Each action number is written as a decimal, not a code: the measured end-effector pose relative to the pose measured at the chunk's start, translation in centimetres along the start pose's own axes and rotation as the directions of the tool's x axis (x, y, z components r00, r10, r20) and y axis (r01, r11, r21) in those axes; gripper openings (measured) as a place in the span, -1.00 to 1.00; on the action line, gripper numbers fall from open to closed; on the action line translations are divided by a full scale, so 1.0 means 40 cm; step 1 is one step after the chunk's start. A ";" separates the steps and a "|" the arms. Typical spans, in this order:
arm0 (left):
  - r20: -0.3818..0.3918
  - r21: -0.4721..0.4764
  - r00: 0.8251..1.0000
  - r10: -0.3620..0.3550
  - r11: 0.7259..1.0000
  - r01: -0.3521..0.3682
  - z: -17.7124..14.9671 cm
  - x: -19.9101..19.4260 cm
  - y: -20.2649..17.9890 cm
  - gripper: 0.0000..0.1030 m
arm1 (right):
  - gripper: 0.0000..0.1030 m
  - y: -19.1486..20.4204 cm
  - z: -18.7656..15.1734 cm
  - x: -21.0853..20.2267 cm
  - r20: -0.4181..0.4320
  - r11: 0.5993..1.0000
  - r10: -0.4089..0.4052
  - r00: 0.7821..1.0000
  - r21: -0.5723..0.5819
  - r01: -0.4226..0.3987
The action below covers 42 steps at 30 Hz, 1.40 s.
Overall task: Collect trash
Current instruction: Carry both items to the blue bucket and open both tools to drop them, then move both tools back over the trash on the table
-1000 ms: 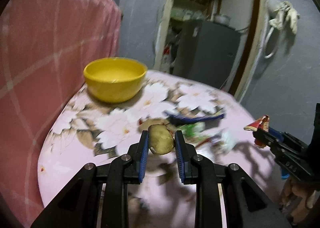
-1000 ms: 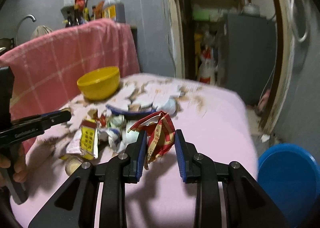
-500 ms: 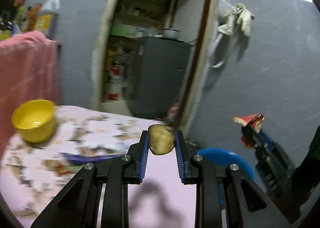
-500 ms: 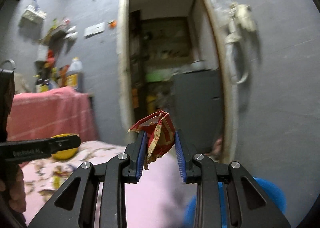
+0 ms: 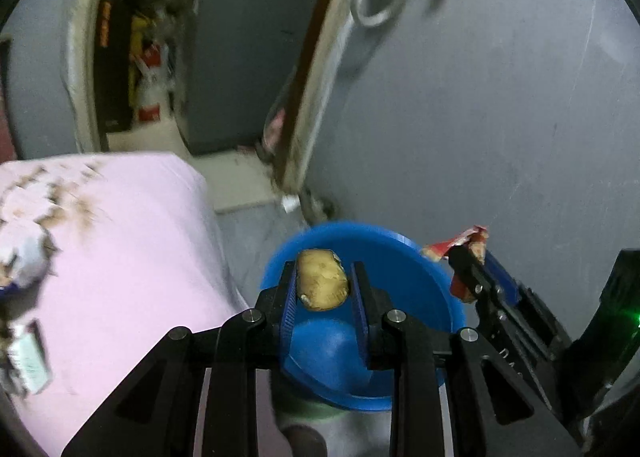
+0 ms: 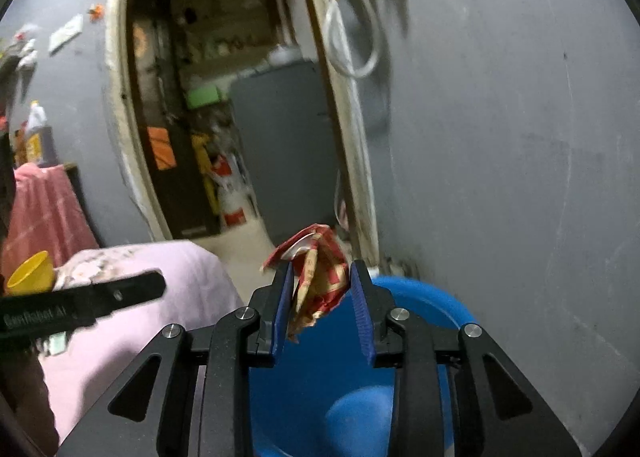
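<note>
My left gripper [image 5: 324,273] is shut on a yellowish-brown lump of food scrap [image 5: 322,281] and hangs over the open blue bin [image 5: 400,257] on the floor. To its right, my right gripper [image 5: 468,257] holds a crumpled red wrapper [image 5: 452,247] at the bin's far rim. In the right wrist view the right gripper [image 6: 320,277] is shut on that red and gold wrapper [image 6: 320,269], above the blue bin [image 6: 420,301]. The left gripper [image 6: 152,287] shows there as a black finger at the left.
A table under a pink floral cloth [image 5: 120,237] stands left of the bin, with wrappers [image 5: 28,357] at its near edge and a yellow bowl [image 6: 32,273] further back. A grey wall [image 5: 480,117] rises behind the bin. An open doorway [image 6: 224,137] lies beyond.
Both grippers have swung right, away from the table, carrying the scrap and the wrapper to above the blue bin. The table and yellow bowl have slid off to the left.
</note>
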<state>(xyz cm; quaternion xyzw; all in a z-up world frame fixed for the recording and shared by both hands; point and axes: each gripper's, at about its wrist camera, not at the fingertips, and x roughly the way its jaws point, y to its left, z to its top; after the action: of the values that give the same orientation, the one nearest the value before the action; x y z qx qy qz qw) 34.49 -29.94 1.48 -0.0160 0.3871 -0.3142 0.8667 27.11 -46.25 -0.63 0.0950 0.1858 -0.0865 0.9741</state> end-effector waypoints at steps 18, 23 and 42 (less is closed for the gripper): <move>-0.100 -0.081 0.994 -0.036 0.996 0.028 -0.009 0.090 0.034 -0.14 | -0.02 -0.069 -0.020 0.039 -0.102 0.997 -0.031 0.994 0.063 0.037; 0.030 -0.119 0.999 0.016 0.993 -0.012 0.008 -0.021 0.059 0.13 | 0.33 -0.041 0.001 0.015 -0.019 0.998 -0.018 1.000 0.064 0.019; 0.512 -0.270 0.683 0.521 0.852 -0.448 -0.198 -0.529 0.252 0.92 | 1.00 0.296 0.019 -0.191 0.408 0.953 0.302 0.862 -0.157 -0.260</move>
<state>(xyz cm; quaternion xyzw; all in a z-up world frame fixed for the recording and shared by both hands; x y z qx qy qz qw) 23.82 -8.38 7.19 -0.0589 0.1199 -0.0296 0.9906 22.80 -33.96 4.78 0.0525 -0.0440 0.0468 0.9965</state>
